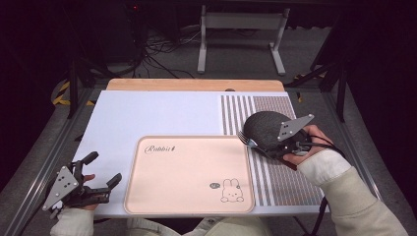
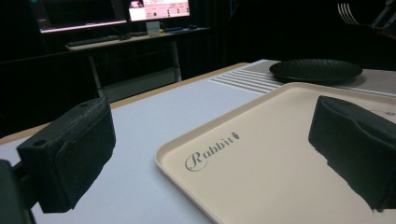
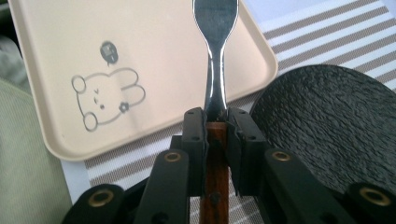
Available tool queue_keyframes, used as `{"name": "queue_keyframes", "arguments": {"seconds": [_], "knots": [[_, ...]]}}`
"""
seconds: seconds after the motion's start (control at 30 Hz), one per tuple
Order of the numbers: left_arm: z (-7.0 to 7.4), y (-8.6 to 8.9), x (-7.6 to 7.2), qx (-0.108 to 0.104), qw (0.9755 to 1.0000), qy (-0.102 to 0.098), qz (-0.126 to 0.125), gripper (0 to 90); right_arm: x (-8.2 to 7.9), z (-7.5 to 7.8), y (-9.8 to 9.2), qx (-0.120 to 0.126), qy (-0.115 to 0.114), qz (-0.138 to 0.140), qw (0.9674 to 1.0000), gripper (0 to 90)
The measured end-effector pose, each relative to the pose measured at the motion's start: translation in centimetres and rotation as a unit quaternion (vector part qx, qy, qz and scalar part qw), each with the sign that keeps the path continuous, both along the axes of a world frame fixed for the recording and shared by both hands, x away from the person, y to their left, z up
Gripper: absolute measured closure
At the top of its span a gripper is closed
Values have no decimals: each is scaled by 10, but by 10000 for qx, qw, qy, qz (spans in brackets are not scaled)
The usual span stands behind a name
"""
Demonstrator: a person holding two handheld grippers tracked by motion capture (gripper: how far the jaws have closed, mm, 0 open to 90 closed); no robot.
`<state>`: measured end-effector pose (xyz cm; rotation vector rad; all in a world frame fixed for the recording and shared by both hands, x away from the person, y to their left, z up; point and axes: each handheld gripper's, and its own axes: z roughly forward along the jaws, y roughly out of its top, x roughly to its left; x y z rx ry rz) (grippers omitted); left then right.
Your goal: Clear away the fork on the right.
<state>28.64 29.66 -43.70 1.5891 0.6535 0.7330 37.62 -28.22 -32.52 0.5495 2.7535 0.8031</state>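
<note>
My right gripper is shut on a fork with a metal neck and a brown wooden handle. The fork's head reaches out over the corner of a beige tray printed with a rabbit. A black textured plate lies just beside the jaws on the striped mat. In the high view the right gripper hovers over that plate, right of the tray. My left gripper rests open and empty at the table's front left, its jaws spread before the tray.
A striped placemat covers the right part of the white table. Beyond the far edge stand a metal frame and floor cables. A desk with lit monitors stands far off in the left gripper view.
</note>
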Motion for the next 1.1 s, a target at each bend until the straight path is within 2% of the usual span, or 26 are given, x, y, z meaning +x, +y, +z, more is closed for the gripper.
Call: {"name": "queue_keyframes", "arguments": {"seconds": [0.1, 0.3, 0.33, 0.43, 0.6, 0.7, 0.77, 0.83, 0.97, 1.03, 1.1], "knots": [[0, 0, 0, 1, 10000, 1, -2, 12, -1, 2, 4, 184, 24, -169, 9997, 783], [0, 0, 0, 1, 10000, 2, -1, 12, -4, 7, 13, 264, 59, -583, 9979, 784], [0, 0, 0, 1, 10000, 2, -1, 12, -4, 7, 13, 264, 59, -583, 9979, 784], [0, 0, 0, -2, 10000, -2, 4, 12, -6, 7, 18, 360, 143, -870, 9955, 784], [0, 0, 0, 3, 10000, 0, 0, 12, -8, 6, 27, 391, 286, -995, 9939, 783], [0, 0, 0, -5, 10000, 7, -22, 12, -8, 4, 34, 529, 467, -1189, 9904, 784], [0, 0, 0, -4, 10000, 6, -20, 12, -8, 3, 37, 483, 477, -1294, 9893, 784], [0, 0, 0, -6, 10000, 2, -23, 12, -9, 2, 42, 506, 544, -1537, 9853, 784], [0, 0, 0, -21, 10000, -3, -18, 12, -10, 1, 51, 537, 676, -1841, 9791, 784], [0, 0, 0, -18, 10000, -7, -32, 12, -10, -1, 55, 527, 629, -1925, 9779, 784], [0, 0, 0, -11, 10000, -3, -36, 12, -9, -3, 60, 549, 698, -1997, 9758, 784]]}}
